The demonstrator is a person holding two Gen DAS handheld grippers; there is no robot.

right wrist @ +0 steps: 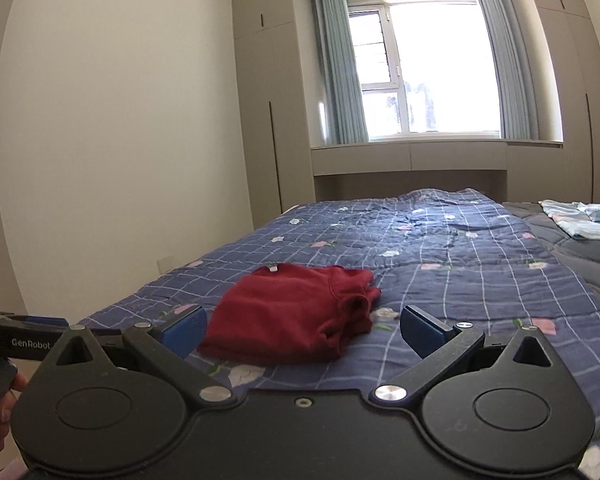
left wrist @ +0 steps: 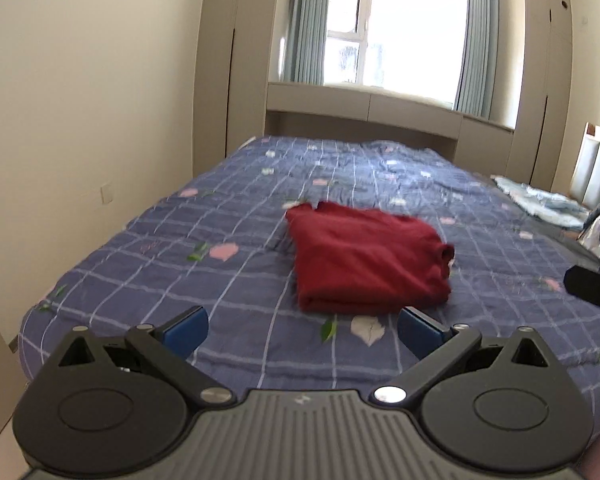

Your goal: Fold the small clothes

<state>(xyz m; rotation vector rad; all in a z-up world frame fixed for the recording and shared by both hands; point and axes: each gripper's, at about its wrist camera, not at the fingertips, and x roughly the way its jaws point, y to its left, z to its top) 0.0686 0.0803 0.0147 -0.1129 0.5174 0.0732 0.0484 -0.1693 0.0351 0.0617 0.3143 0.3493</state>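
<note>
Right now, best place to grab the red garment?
Grip the red garment at its near folded edge, coming low from the front with either open gripper: that edge is thick, straight and faces both. The bunched sleeve end on its right is looser, so probably avoid it.

Home bedroom, quilted bed (right wrist: 440, 248), wardrobes (right wrist: 272, 120), curtains (right wrist: 336, 64)

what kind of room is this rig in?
A home bedroom, most likely: a bed under a blue checked floral quilt, tall beige built-in wardrobes flanking a curtained window, and a folded dark red garment lying on the quilt.
</note>
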